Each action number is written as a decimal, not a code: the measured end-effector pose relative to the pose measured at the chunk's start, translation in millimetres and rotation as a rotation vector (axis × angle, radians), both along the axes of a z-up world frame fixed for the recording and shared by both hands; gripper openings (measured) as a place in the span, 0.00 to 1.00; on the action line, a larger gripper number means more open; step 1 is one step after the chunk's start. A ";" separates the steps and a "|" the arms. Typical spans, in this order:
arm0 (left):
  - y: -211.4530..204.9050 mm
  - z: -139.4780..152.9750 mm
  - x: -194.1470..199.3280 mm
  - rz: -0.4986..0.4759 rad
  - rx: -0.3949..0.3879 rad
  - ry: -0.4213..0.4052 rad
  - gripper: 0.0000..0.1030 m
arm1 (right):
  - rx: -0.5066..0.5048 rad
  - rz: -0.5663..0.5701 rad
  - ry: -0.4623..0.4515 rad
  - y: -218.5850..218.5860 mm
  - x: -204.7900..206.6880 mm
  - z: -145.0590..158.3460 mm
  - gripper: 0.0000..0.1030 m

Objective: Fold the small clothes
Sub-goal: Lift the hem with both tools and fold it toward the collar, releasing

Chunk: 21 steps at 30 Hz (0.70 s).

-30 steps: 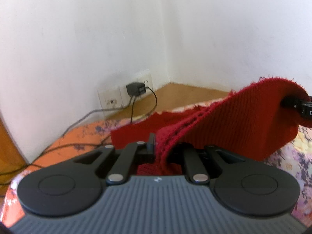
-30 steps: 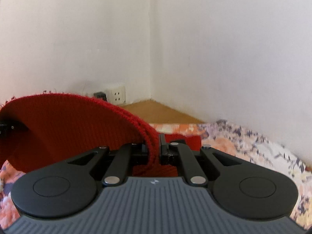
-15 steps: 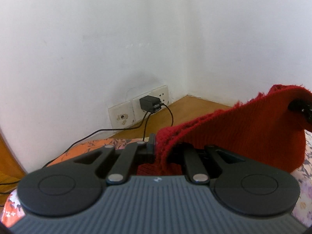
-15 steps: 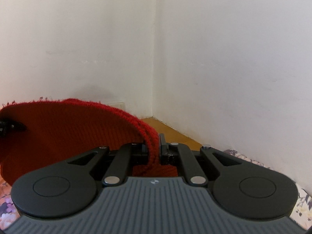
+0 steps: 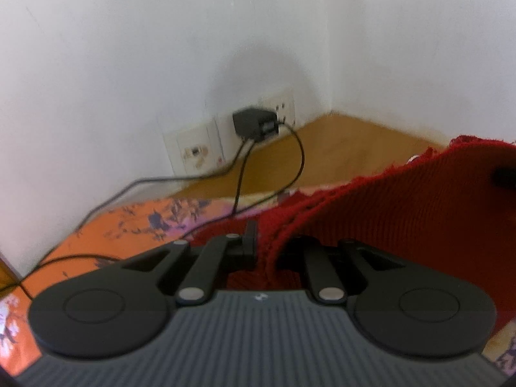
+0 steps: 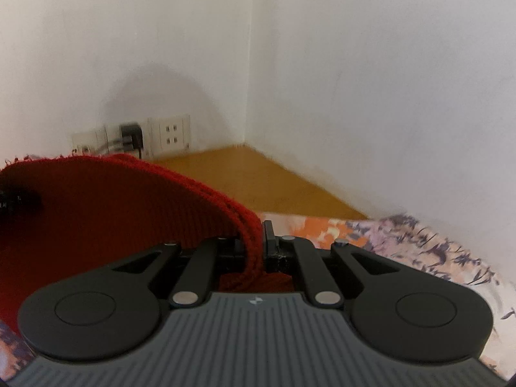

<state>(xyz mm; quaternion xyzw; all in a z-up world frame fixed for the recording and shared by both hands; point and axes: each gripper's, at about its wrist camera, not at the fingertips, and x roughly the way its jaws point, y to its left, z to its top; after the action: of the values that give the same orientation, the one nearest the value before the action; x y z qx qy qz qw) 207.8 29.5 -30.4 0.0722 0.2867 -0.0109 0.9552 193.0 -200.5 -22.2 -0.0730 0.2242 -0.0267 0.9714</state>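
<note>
Ribbed red knit garment point(image 5: 403, 213), matt floral cloth point(image 6: 419, 242)

one red knit garment point(image 5: 403, 206), two claws point(image 5: 267, 245) point(image 6: 258, 242)

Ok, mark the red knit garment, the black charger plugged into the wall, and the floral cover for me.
red knit garment point(image 5: 419, 213): left wrist view, on the ribbed panel lifted between the grippers.
black charger point(image 5: 254, 124): left wrist view, on its body at the wall socket.
floral cover point(image 6: 419, 242): right wrist view, on the bare printed fabric at right.
</note>
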 end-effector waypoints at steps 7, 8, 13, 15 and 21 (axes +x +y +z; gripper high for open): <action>-1.4 -28.7 19.7 0.008 0.016 0.063 0.12 | -0.006 0.005 0.094 -1.5 32.0 -35.5 0.07; -2.1 -29.6 18.9 0.005 0.024 0.061 0.12 | -0.005 0.006 0.102 -2.7 33.4 -37.3 0.08; -8.3 -35.6 21.8 -0.002 0.070 0.046 0.13 | -0.078 0.029 0.104 6.6 36.2 -47.9 0.11; -8.3 -34.7 20.9 -0.004 0.070 0.045 0.16 | -0.087 0.035 0.107 7.9 36.1 -47.8 0.15; -3.3 -20.0 15.7 -0.008 0.056 0.052 0.52 | -0.016 0.061 0.118 2.6 30.4 -29.4 0.34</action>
<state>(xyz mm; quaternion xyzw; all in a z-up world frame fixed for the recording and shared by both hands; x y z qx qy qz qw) 223.5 26.2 -50.4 0.0998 0.3113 -0.0087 0.9450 223.4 -197.9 -51.6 -0.0892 0.2786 0.0055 0.9563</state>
